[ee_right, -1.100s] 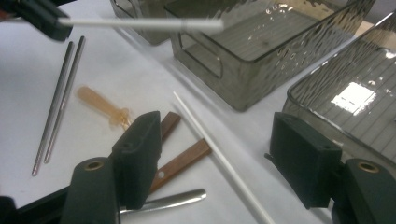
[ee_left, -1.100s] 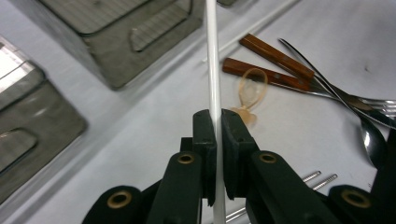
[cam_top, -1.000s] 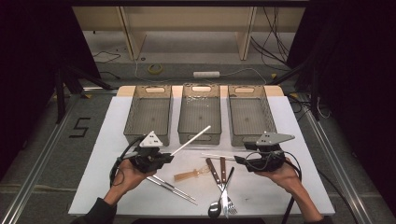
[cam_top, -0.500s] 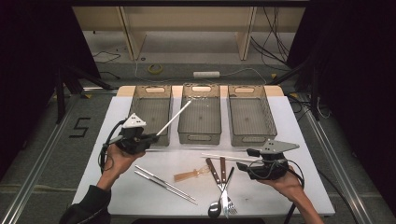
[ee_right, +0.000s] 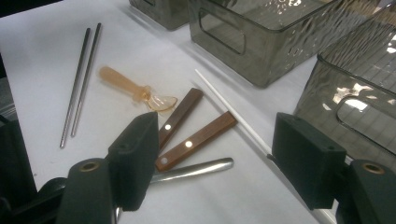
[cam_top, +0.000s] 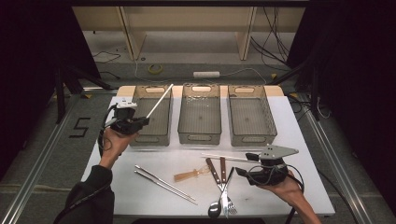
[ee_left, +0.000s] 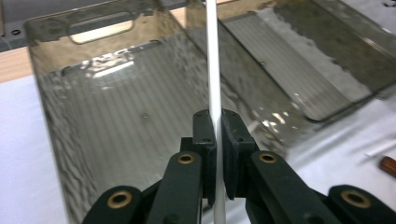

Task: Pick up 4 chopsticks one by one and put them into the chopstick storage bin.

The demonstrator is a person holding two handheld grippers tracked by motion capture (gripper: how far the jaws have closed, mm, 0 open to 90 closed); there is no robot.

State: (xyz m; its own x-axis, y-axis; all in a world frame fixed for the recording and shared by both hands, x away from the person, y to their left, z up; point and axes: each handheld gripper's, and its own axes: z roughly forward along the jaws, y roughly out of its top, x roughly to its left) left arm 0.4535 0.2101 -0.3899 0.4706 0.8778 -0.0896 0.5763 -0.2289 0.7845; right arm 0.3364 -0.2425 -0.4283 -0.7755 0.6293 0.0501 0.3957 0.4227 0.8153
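Left gripper clamped white chopstick between its pads, over left bin; right gripper gaped wide, holding nothing.

Three grey bins stand in a row along the table's far edge: the left bin, the middle bin and the right bin, with only narrow gaps between them, so a gripper passes over their open tops rather than between. The white chopstick slants above the left bin, barring part of that opening. Mid-table, the near half is cluttered: two metal chopsticks, an amber spoon, two wooden-handled utensils and a second white chopstick lie close together. Bare table lies along the left edge, at the near left corner and along the right edge beside the right bin.
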